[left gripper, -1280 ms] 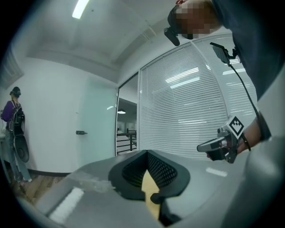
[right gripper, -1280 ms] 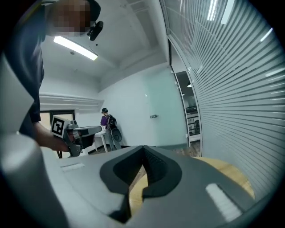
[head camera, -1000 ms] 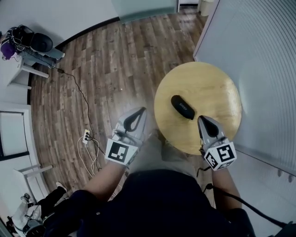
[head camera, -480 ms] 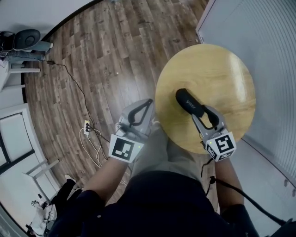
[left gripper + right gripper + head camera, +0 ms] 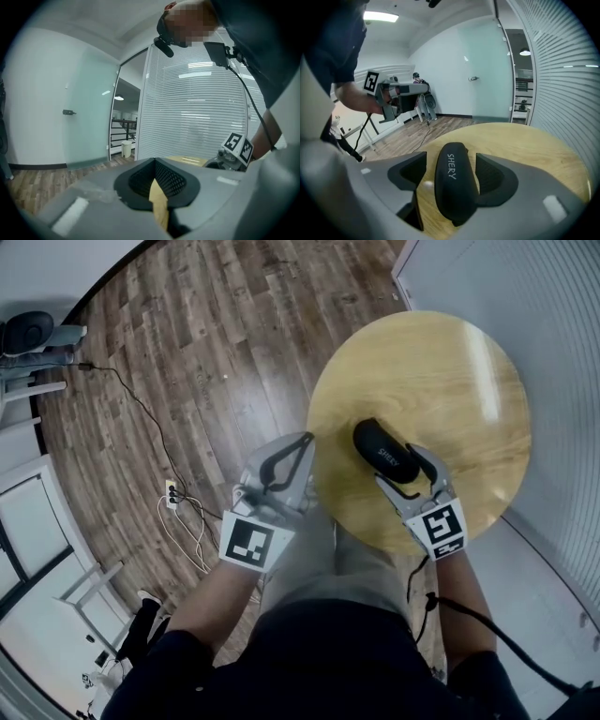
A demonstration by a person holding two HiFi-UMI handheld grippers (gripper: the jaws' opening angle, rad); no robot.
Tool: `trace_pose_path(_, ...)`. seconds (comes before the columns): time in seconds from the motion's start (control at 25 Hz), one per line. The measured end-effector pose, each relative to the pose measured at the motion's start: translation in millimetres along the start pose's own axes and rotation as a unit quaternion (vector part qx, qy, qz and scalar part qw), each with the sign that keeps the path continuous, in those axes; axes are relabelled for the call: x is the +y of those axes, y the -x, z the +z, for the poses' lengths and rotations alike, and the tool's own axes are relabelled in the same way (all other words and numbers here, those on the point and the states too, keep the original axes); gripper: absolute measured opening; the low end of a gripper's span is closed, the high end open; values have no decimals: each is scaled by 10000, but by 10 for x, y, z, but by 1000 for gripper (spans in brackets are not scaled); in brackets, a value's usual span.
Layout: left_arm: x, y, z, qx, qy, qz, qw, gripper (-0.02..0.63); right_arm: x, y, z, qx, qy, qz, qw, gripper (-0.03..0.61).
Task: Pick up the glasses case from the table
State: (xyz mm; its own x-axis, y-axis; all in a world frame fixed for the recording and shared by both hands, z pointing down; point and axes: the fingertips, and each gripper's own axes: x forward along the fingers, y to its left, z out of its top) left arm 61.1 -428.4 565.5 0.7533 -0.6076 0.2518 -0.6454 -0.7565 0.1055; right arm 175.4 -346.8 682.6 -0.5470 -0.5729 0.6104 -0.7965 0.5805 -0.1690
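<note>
A black glasses case [image 5: 380, 446] printed "SHERY" lies on the round wooden table [image 5: 441, 381], towards its near side. My right gripper [image 5: 401, 468] reaches over the table's near edge, and its jaws are opening. The case's near end [image 5: 454, 187] sits between the two pads, with bare wood showing beside the left pad. My left gripper [image 5: 302, 442] hangs beside the table's left edge above the floor. Its fingertips [image 5: 154, 160] meet and nothing is between them.
A power strip with cables [image 5: 173, 493] lies on the wood floor to the left. A white slatted wall [image 5: 525, 277] runs close behind the table at right. White furniture [image 5: 28, 512] stands at far left.
Both grippers have come down. The right one has moved forward until it straddles the case's near end, and its jaws have gone from shut to wide. The left one stays shut.
</note>
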Motion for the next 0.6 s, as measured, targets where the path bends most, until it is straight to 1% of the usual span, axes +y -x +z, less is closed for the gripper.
trace_pose_path(0.12, -2, -30, -120, 115, -5, -29, 9999, 3, -39, -88, -149, 259, 283, 50, 9993, 342)
trace_pose_path(0.32, 53, -82, -222, 250, 88, -73, 9996, 3, -64, -270, -279, 592, 401, 173, 9973, 345)
trace_pose_path(0.52, 22, -78, -271, 261, 41, -86, 9996, 3, -4, -406, -446, 820, 585, 288, 9945, 362)
trace_pose_path(0.6, 13, -59, -252, 262, 43, -81, 9996, 3, 31, -434, -457, 888, 487, 373, 9942, 361)
